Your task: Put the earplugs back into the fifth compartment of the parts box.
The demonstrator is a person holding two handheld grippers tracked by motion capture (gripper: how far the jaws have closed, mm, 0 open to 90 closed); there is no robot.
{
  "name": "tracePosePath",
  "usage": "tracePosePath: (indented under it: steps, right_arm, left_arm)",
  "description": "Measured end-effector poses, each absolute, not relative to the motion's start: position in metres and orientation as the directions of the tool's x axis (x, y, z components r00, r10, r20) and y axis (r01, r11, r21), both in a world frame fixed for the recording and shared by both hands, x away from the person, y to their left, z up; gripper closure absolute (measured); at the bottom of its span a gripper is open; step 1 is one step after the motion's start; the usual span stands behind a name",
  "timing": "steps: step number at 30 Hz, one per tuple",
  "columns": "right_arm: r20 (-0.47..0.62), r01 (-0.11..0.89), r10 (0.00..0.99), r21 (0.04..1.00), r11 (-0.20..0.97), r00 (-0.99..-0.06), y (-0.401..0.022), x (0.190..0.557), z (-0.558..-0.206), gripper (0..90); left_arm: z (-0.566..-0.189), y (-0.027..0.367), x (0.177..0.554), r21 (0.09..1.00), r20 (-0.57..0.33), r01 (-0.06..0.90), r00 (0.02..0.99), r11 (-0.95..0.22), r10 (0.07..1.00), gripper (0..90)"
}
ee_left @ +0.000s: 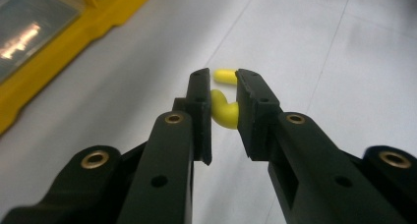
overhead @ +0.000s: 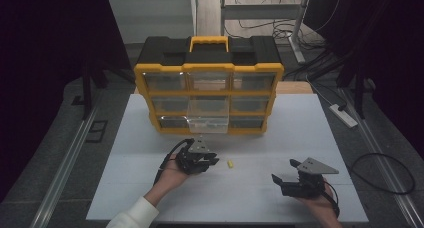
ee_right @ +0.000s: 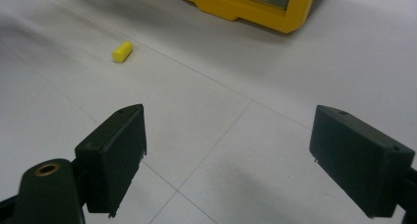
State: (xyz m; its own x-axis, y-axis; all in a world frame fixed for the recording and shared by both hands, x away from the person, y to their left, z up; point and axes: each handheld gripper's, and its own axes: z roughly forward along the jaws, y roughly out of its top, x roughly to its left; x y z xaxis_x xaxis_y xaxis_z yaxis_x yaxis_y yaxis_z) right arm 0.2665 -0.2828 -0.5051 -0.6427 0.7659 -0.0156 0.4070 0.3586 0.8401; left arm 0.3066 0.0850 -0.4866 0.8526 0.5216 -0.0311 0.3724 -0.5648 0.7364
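— Looking at the left of the high view, what has the left gripper [overhead: 212, 160] got?

— Its jaws are pinched on a small yellow plug [ee_left: 224, 112], bent between the pads in the left gripper view. That gripper sits just left of centre, low on the white table [overhead: 150, 188], below the open middle drawer [overhead: 208, 122] of the yellow and black drawer box [overhead: 208, 88].

— And that second yellow bit?

— Another yellow plug [overhead: 230, 164] lies loose on the table, just right of the left gripper's tips and apart from them. In the right gripper view it shows in the upper left [ee_right: 122, 51]; in the left gripper view it peeks out just beyond the jaw tips [ee_left: 225, 75].

— The right gripper [overhead: 284, 180]?

— Lower right of the high view, held in a hand near the table's front edge. Its jaws stand wide apart with bare table between them, well away from both plugs.
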Motion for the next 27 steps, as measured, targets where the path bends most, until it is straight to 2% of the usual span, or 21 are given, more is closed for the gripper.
tracePosePath:
  steps: [27]
  right_arm:
    - [-0.016,0.399,0.763,0.845,0.356,-0.647,-0.284,0.266,-0.504,15.0]
  left_arm:
    - [-0.441,0.11,0.294,0.856,-0.038,0.32,0.823,-0.406,0.567,77.6]
